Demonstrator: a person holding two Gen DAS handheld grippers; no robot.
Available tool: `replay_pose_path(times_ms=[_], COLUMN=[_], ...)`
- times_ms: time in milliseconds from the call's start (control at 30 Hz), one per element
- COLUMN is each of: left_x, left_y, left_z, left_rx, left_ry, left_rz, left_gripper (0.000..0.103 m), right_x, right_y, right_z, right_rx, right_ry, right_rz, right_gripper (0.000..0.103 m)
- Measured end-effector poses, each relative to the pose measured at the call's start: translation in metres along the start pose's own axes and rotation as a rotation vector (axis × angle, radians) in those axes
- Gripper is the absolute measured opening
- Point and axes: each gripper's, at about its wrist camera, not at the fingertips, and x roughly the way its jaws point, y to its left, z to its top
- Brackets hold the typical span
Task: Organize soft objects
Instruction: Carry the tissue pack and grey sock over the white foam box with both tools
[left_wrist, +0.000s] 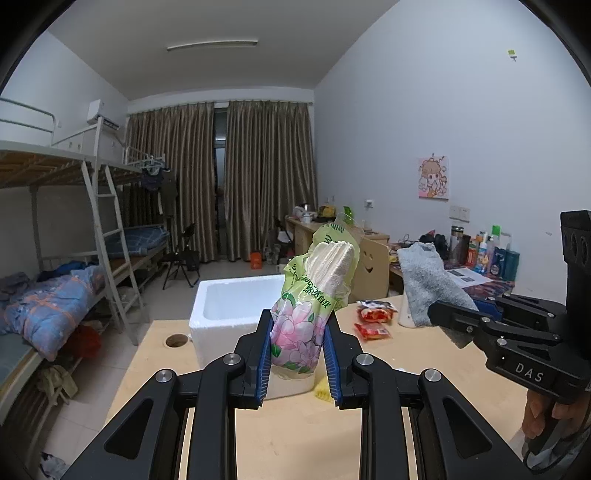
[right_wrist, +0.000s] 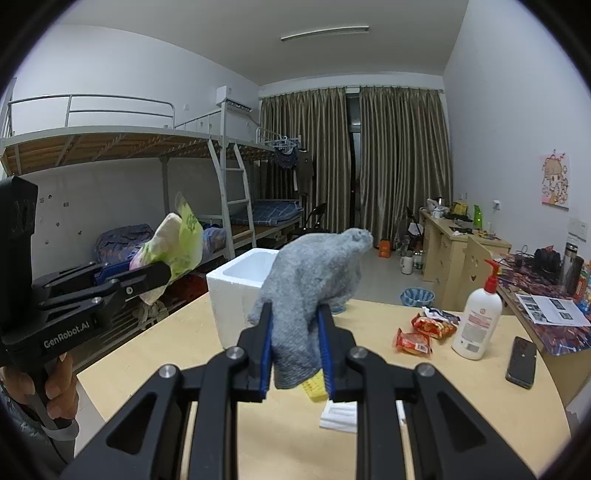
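The left tool (left_wrist: 298, 354) is pinching a soft pack of tissues (left_wrist: 312, 306) in a green wrapper with pink flowers on it, and the pack sticks up in the air above the worktop (left_wrist: 295, 435). The right tool (right_wrist: 295, 356) is pinching a fluffy gray cloth (right_wrist: 310, 284), which puffs up over its blue pads. Both soft things are held up near a white foam box (right_wrist: 236, 291) that sits on the worktop. Two red snack packs (right_wrist: 424, 332), a white pump bottle (right_wrist: 478, 317) and a black phone (right_wrist: 521, 362) lie off to the right side.
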Motion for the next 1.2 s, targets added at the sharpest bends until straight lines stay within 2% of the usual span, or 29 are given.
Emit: replay_pose_path(times_ms=[600, 1200], left_x=[0.059, 0.118], left_y=[0.042, 0.072], left_z=[0.027, 0.045], left_rx=[-0.029, -0.035], left_ry=[0.029, 0.076], left_rz=[0.064, 0.062], left_gripper=[0.027, 0.027], right_x=[0.061, 0.11], right_y=[0.01, 0.011], right_z=[0.037, 0.054], right_rx=[-0.04, -0.079], right_ry=[0.04, 0.093], right_rz=[0.08, 0.139], right_gripper=[0.026, 0.026])
